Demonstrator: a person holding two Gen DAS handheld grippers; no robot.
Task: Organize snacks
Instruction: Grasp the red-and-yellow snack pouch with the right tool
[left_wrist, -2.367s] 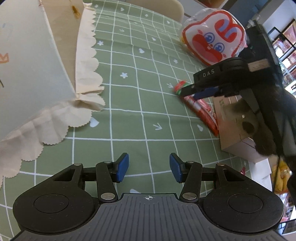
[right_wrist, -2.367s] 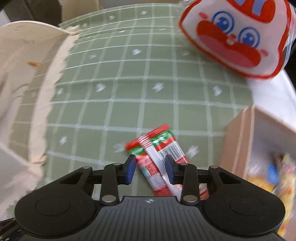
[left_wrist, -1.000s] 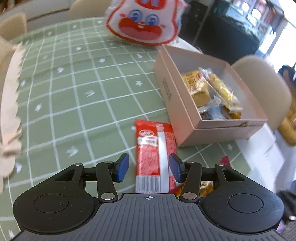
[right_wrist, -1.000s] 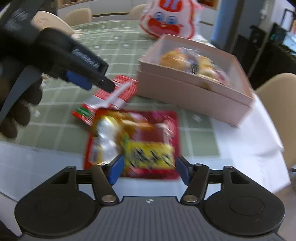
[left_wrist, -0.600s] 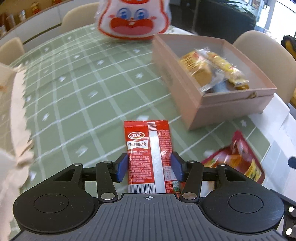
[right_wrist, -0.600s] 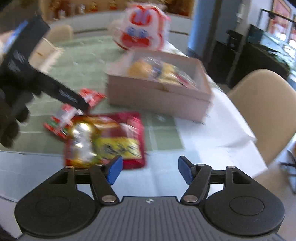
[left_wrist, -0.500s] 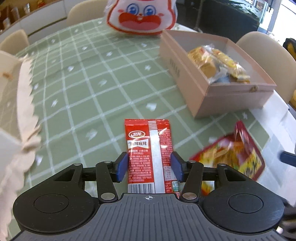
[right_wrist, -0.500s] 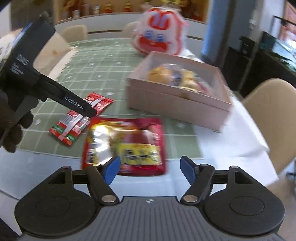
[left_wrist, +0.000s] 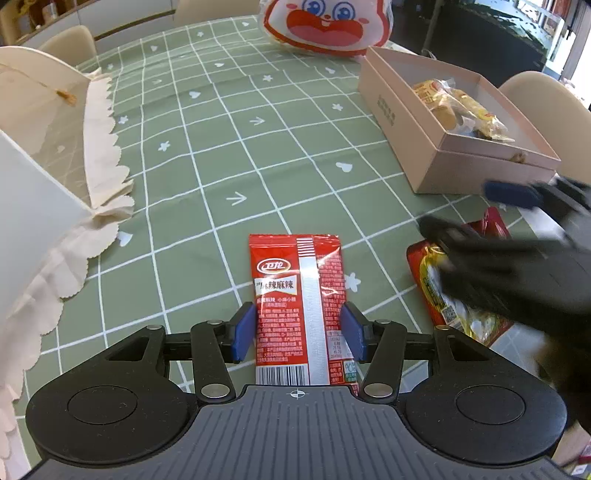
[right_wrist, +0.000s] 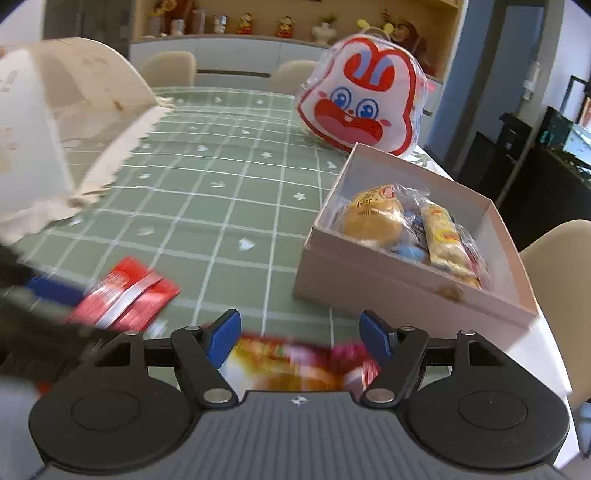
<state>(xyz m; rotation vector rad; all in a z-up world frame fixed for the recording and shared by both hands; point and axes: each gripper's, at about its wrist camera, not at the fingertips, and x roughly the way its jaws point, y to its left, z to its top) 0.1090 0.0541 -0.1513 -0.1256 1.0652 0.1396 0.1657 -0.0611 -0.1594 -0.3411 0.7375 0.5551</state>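
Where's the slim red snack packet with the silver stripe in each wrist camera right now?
Left wrist: the red packet lies low in the centre, between the left gripper fingers.
Right wrist: the red packet is blurred at lower left, left of the right gripper.
Shared landmark: the pink box of snacks.

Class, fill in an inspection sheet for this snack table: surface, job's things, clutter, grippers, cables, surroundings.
Surface: green checked tablecloth, flat.
Job's things: red spicy-strip packet lying between the left gripper fingers; yellow-and-red snack bag near the table edge; pink box open, wrapped buns inside.
Clutter: rabbit-face bag behind the box; white scallop-edged paper bag at left.
Grippers: left looks closed on the packet's sides; right gripper open over the blurred snack bag.
Cables: nothing seen.
Surroundings: beige chairs, shelf with figurines.
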